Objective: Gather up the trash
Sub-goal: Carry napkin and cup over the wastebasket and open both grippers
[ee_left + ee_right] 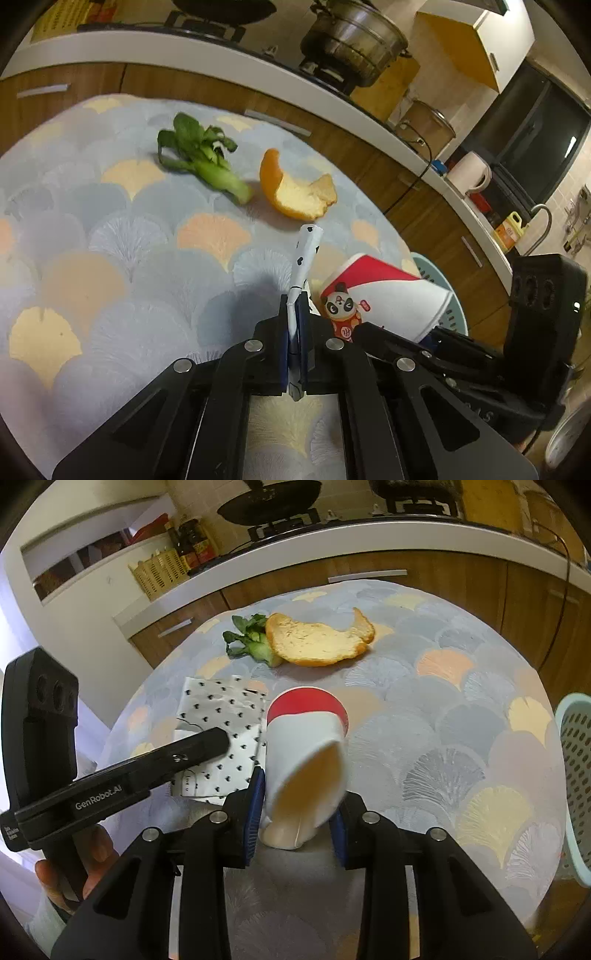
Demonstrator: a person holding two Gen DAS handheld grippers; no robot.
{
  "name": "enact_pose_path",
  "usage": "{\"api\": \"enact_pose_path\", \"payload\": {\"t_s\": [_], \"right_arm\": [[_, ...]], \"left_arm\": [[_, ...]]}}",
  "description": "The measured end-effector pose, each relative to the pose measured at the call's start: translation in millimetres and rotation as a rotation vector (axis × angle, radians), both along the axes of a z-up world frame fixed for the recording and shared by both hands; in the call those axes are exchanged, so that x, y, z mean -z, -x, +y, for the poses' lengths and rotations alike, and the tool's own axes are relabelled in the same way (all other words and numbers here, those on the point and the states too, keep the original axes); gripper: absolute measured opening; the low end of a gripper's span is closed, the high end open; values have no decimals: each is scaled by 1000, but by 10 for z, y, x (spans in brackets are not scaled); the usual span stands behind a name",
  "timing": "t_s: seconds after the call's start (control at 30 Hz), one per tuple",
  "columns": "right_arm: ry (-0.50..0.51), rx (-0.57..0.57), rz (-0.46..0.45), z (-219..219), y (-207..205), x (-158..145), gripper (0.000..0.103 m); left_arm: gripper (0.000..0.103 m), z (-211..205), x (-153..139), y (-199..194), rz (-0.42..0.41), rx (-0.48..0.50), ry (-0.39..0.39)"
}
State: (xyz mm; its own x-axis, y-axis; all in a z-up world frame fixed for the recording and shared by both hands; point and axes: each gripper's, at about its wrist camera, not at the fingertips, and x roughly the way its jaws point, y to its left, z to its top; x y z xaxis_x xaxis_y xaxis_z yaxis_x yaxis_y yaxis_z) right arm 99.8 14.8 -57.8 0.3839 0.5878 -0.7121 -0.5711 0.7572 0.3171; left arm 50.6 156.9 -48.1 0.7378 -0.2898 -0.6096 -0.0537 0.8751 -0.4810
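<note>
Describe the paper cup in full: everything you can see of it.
The paper cup is white with a red band toward its base and a cartoon panda printed on its side, seen in the left wrist view. It looks like thin paper. It is tipped, open mouth toward the right wrist camera, and its rim is squashed out of round. The inside looks cream and empty. The right gripper clamps it near the rim, blue pads on either side. The heart-printed wrapper lies beside it.
</note>
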Motion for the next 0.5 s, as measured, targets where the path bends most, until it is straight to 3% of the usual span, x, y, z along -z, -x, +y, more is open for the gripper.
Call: {"api": "enact_pose_path", "payload": {"t_s": [0.1,0.17,0.23,0.33,0.37,0.5], "right_arm": [[-21,12,9,-67,-41,-23,37],[-46,20,25,-90,-84,-28,50],[-77,16,46,-98,-117,-23,51],[-94,18,82,-87,-166,28,47],[-93,21,87,-85,-167,39,31],[-104,35,30,-186,-83,-77,31]], "left_arm": [[2,22,-113,63,-28,-11,-20],[2,48,-196,113,-46,-25,-43],[2,86,-258,153,-56,-38,-54],[2,112,-296,163,-50,-55,-72],[2,113,-304,162,-48,-57,-69],[2,4,-416,141,-67,-33,-79]]}}
